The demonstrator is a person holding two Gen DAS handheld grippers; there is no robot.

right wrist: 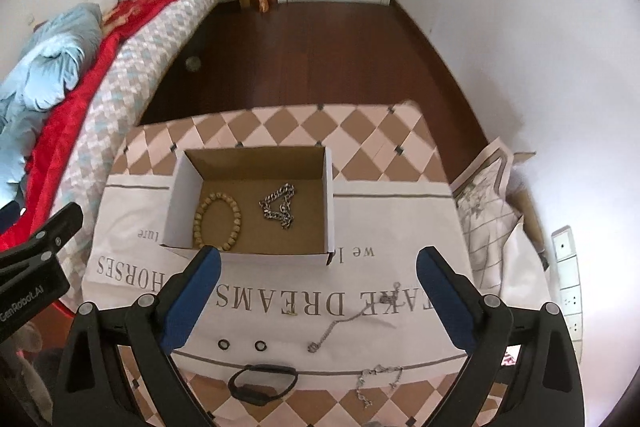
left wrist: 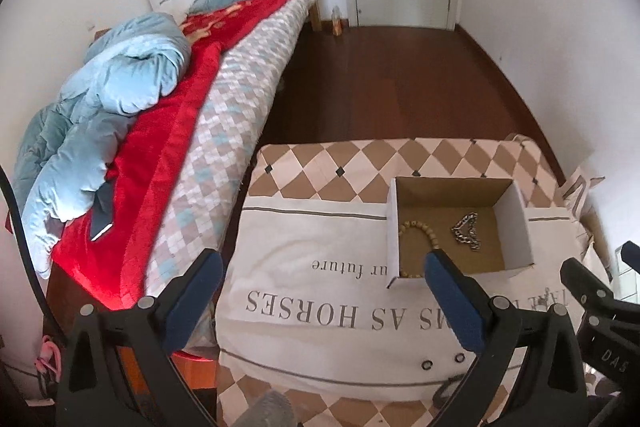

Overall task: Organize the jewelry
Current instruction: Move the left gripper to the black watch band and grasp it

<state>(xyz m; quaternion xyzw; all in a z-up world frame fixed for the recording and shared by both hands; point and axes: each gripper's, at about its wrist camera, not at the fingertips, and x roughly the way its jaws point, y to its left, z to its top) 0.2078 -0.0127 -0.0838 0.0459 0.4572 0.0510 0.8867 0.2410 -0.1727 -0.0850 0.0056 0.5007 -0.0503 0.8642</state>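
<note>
Over the desk [right wrist: 420, 147], both tongs [right wrist: 318, 269] [left wrist: 324, 269] gape wide, empty. Beaded bracelet [right wrist: 218, 217] and chunky chain [right wrist: 280, 211] already lie in the box [right wrist: 184, 179]; next, lower onto the thin chain [right wrist: 344, 325], pinching at its middle.

The left black two-finger gripper with blue pads [left wrist: 324, 269] points steeply downward, its jaws spread wide with nothing between them. The right black gripper with blue pads [right wrist: 320, 267] tilts down likewise, jaws wide and empty.
</note>
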